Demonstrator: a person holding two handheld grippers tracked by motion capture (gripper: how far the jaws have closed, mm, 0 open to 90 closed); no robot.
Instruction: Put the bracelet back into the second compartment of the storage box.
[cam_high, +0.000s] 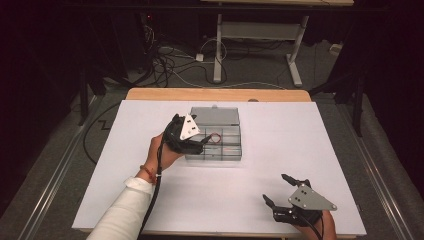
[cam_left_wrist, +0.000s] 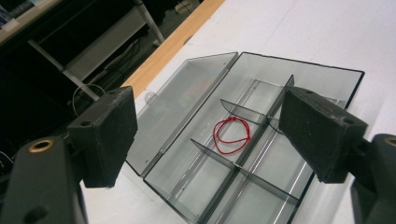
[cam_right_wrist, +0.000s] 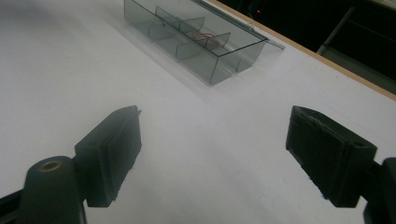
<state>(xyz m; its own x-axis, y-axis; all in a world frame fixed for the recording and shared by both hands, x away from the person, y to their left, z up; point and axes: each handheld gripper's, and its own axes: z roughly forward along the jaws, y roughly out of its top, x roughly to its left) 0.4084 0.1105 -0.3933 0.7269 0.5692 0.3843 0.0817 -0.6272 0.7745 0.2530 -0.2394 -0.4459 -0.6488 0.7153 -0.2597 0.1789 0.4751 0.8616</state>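
The left claw (cam_high: 200, 142) hangs with jaws spread wide and empty above the clear compartment box (cam_high: 227, 150), whose lid (cam_high: 215, 116) lies flat open toward the far bench (cam_high: 300, 130) edge. A red string loop (cam_left_wrist: 232, 135) lies in a middle compartment, between the dividers. The right claw (cam_high: 280, 189), also agape and empty, rests near the bench's near edge, well apart, with open white surface between.

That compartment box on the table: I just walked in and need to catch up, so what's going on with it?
A person works with two handheld grippers. The left gripper hovers open over the clear compartment box, whose lid lies folded back. A red string loop lies in one middle compartment, and the jaws stand apart above it, holding nothing. The right gripper rests open near the table's front edge, away from the box.
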